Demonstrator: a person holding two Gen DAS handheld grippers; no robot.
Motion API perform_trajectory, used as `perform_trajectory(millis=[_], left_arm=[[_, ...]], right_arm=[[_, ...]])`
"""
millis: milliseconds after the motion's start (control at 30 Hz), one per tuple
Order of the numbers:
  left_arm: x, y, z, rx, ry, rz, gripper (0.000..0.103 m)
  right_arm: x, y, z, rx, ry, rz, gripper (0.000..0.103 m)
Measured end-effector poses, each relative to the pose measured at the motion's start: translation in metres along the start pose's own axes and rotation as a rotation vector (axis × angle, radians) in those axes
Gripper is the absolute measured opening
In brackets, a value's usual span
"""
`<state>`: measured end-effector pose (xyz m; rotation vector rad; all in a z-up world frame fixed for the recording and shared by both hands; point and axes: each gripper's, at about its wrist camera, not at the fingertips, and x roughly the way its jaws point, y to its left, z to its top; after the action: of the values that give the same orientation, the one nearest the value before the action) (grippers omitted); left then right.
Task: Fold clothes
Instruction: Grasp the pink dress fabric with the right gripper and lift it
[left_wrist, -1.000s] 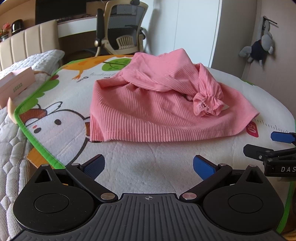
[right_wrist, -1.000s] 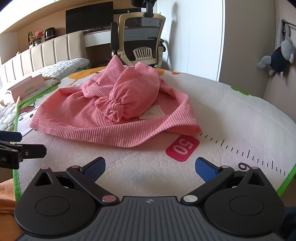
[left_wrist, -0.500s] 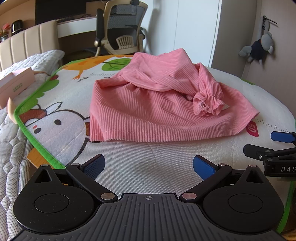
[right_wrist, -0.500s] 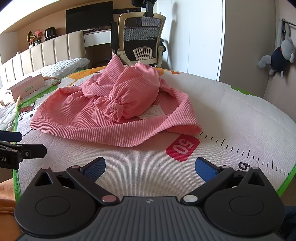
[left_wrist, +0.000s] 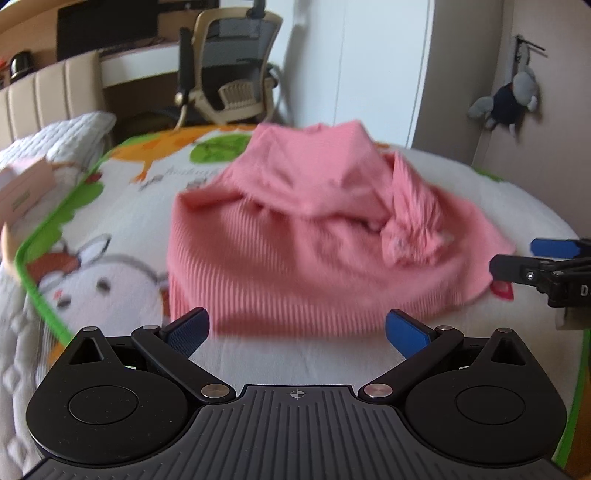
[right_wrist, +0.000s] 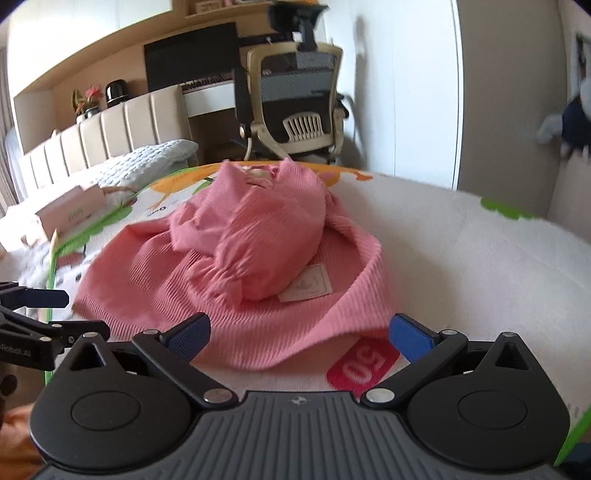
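Note:
A crumpled pink ribbed garment (left_wrist: 295, 236) lies on a printed play mat (left_wrist: 122, 229), a gathered sleeve bunched on top and a white label (right_wrist: 309, 283) showing. My left gripper (left_wrist: 297, 328) stands open just short of the garment's near hem, nothing between its blue pads (left_wrist: 186, 328). My right gripper (right_wrist: 300, 334) is open too, its fingertips level with the garment's near right edge (right_wrist: 280, 350), above the red "50" mark (right_wrist: 362, 365). Each gripper appears at the side of the other's view: the right gripper (left_wrist: 543, 264), the left gripper (right_wrist: 40, 314).
A pink box (right_wrist: 70, 214) lies at the mat's left edge beside a quilted white blanket (right_wrist: 147, 162). An office chair (right_wrist: 295, 107) and a desk stand behind the bed. A stuffed toy (left_wrist: 506, 99) hangs on the right wall. The mat's green border (left_wrist: 40, 280) runs down the left.
Both grippers have moved forward to the garment, which now fills more of each view. Both views are motion-blurred. The jaws have stayed open and the garment has not shifted.

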<state>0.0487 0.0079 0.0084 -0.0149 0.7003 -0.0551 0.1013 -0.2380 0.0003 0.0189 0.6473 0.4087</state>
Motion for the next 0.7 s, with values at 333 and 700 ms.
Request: perform_trajectory(millis=[333, 700], left_arm=[[0.052, 0.044, 0.074, 0.049, -0.116, -0.027, 0.103], [0.126, 0.103, 0.094, 0.029, -0.025, -0.039, 0.103]], right_arm=[[0.033, -0.049, -0.008, 0.272, 0.117, 0.066, 0.103], [0.069, -0.030, 0.093, -0.048, -0.059, 0.051, 0.098]])
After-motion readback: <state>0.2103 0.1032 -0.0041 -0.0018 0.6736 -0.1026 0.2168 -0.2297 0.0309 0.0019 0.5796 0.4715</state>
